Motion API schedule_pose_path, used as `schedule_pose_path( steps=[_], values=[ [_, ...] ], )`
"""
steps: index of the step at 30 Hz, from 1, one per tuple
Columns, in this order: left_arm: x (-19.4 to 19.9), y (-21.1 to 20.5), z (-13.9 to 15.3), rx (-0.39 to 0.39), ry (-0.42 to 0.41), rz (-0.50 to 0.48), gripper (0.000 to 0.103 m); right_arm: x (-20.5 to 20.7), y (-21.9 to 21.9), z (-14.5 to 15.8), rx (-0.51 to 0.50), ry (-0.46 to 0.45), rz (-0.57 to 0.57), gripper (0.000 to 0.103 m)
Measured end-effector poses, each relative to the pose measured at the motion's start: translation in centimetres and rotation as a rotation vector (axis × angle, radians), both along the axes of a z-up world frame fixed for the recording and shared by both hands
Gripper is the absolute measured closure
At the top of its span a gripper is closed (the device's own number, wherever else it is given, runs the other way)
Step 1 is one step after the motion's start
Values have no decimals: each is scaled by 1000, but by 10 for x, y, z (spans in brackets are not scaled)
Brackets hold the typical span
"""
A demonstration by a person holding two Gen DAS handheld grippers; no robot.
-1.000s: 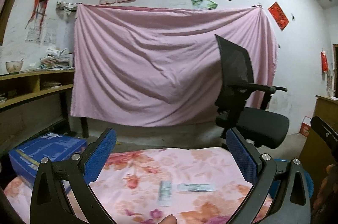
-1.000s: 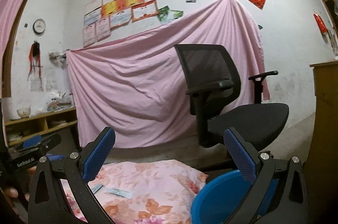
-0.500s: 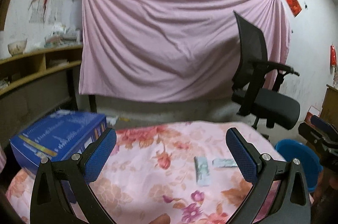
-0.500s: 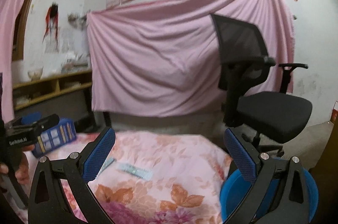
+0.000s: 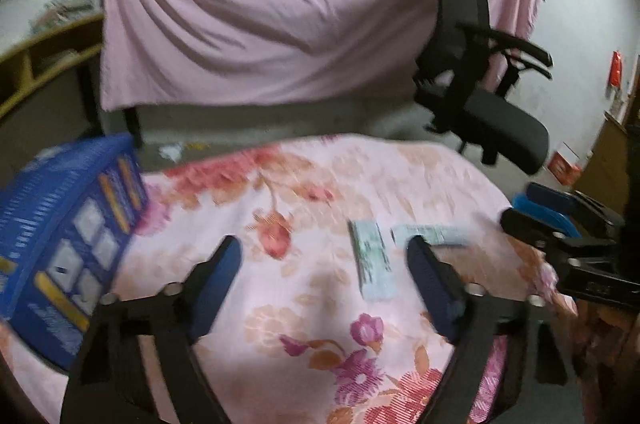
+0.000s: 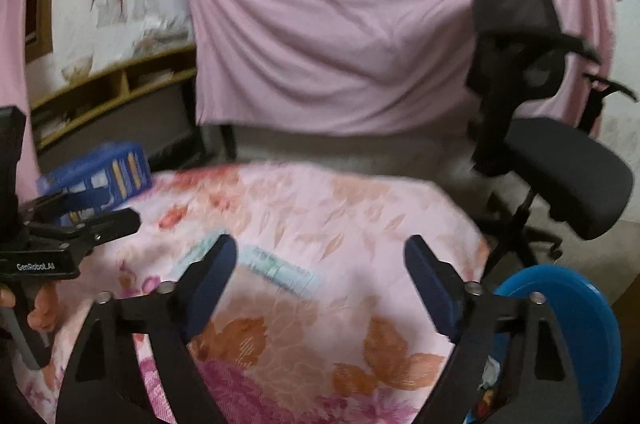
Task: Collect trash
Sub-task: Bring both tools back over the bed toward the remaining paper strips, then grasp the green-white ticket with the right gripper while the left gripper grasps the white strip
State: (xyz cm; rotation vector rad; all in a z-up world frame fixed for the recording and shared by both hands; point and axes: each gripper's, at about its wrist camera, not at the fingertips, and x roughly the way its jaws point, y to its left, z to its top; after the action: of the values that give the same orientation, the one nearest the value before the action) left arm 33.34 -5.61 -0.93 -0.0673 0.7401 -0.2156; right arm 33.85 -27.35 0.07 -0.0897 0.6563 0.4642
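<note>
Two flat pale-green wrappers (image 5: 374, 264) lying side by side on floral cloth (image 5: 304, 304), near its right edge; blue bin (image 6: 568, 324) just beyond that edge, low right. Left gripper (image 5: 324, 276) and right gripper (image 6: 320, 272) both above the cloth, jaws closing, nothing between the pads. Probable faults: pinching cloth along with a thin wrapper, caused by closing too low; sliding a wrapper off target, caused by a pad skimming it; collision between grippers, caused by both converging on adjacent pieces.
</note>
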Motion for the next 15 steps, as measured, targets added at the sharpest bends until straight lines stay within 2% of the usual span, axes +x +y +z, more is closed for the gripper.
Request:
schedule_pose_path(
  steps=[2, 5, 9, 11, 15],
  values=[
    [8, -3, -8, -22, 63, -38, 39, 8, 5, -7, -32, 53, -1, 29],
    [16, -6, -16, -50, 123, -70, 52, 16, 9, -16, -23, 114, 22, 36],
    [21, -11, -20, -77, 172, -112, 62, 28, 14, -25, -19, 179, 64, 44],
    [24, -13, -22, -82, 191, -129, 68, 33, 18, -29, -33, 207, 90, 45],
    [26, -12, -23, -87, 213, -131, 70, 41, 29, -39, -74, 251, 112, 46]
  ],
)
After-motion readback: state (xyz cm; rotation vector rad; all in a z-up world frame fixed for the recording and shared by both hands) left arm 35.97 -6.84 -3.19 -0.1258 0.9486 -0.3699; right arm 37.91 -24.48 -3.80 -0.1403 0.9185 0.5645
